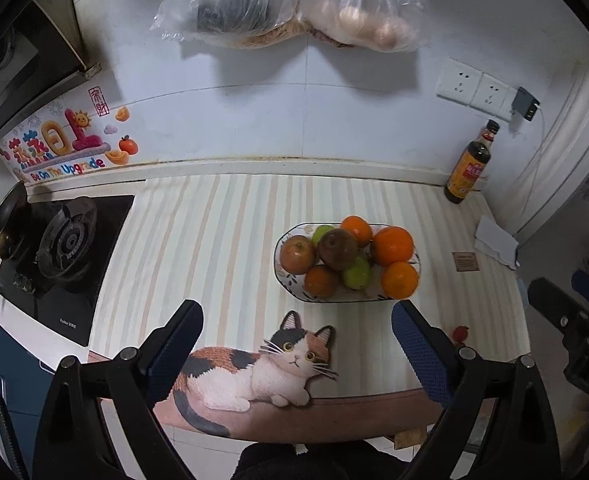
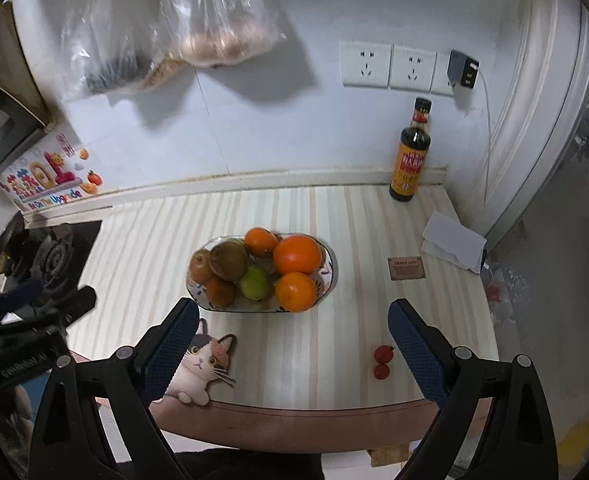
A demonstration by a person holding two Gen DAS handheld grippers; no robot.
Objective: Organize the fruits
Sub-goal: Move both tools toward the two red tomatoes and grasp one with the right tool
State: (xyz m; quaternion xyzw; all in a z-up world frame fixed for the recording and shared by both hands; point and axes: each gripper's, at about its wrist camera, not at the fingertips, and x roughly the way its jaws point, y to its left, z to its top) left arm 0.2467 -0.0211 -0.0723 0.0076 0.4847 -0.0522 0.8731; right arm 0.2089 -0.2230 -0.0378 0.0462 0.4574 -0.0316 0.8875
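Note:
A white patterned bowl [image 1: 277,256] [image 2: 331,270] stands mid-counter on the striped mat. It holds several oranges [image 1: 391,245] [image 2: 296,255], brownish apples [image 1: 297,254] [image 2: 228,260] and green fruits [image 1: 357,273] [image 2: 255,283]. Two red cherry tomatoes [image 2: 383,354] lie loose on the mat right of the bowl; one [image 1: 461,333] shows in the left wrist view. My left gripper [image 1: 297,307] is open and empty, just short of the bowl. My right gripper [image 2: 292,305] is open and empty too, at the bowl's near rim, with the tomatoes close inside its right finger [image 2: 414,348].
A dark sauce bottle [image 1: 468,168] [image 2: 409,160] stands at the back right by the wall sockets. A gas stove [image 1: 66,240] with a pan [image 1: 4,216] is at the left. Folded paper [image 2: 452,246] and a brown tag [image 2: 406,268] lie to the right. Plastic bags [image 1: 230,0] hang above.

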